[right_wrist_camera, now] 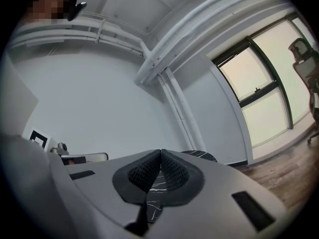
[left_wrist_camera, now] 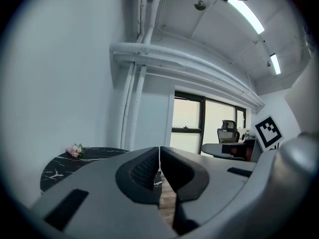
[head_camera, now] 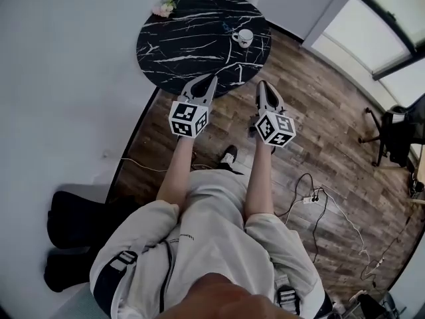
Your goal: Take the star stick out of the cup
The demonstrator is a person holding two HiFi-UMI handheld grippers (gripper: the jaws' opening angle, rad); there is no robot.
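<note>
A white cup (head_camera: 244, 37) stands on the right part of a round black marble table (head_camera: 179, 45). A faint bluish thing shows beside the cup's rim, too small to tell as the star stick. My left gripper (head_camera: 212, 80) hangs at the table's near edge, shut and empty. My right gripper (head_camera: 261, 85) is just to its right over the wooden floor, also shut with nothing in it. In the left gripper view the pads (left_wrist_camera: 145, 169) meet, and the table (left_wrist_camera: 60, 166) lies low at left. In the right gripper view the pads (right_wrist_camera: 172, 168) touch too; the cup is hidden in both.
Pink flowers (head_camera: 163, 8) lie at the table's far left edge. Cables and a power strip (head_camera: 311, 198) trail over the wooden floor at right. An office chair (head_camera: 392, 135) stands by the windows, and a dark bag (head_camera: 76, 228) lies at lower left beside the white wall.
</note>
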